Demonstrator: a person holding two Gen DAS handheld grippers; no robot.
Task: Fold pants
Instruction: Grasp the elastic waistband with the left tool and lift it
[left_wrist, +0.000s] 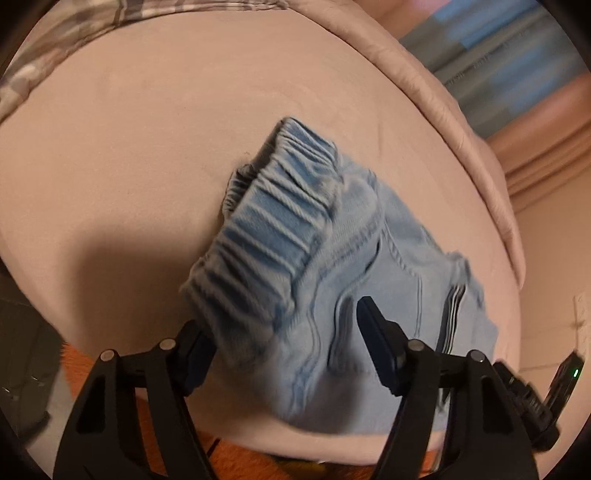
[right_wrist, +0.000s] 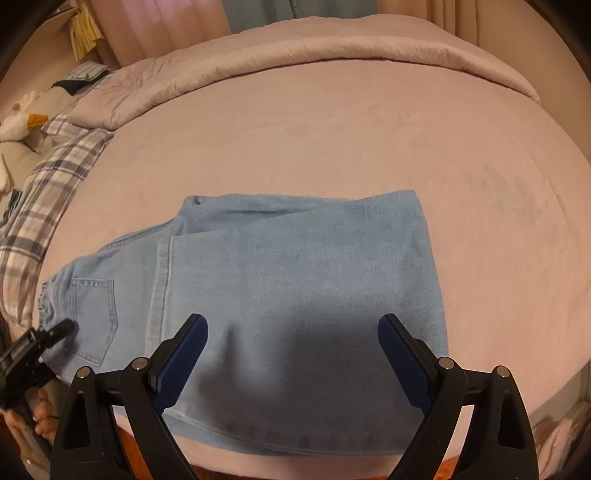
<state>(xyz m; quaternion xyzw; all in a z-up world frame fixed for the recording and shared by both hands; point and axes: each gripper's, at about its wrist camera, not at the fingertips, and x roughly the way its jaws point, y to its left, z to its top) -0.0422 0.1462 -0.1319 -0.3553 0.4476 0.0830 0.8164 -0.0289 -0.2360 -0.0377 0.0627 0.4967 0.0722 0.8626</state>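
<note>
Pink bed (right_wrist: 332, 129): light-blue denim pants (right_wrist: 295, 295) folded, elastic waistband; both grippers' fingers apart.

Blurred waistband (left_wrist: 273, 221) over left hand-held gripper (left_wrist: 284, 328) finger

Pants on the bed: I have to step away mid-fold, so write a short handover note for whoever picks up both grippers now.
Left gripper: open, fingers either side of the waistband end; whether it touches is unclear.
Right gripper: open, over the folded leg end, holding nothing.
Pants: flat on the bed near its front edge, waistband toward the left, back pocket up.
Done: legs already folded over once.
Left: probably bring the waistband end over the folded part, then smooth it.
</note>
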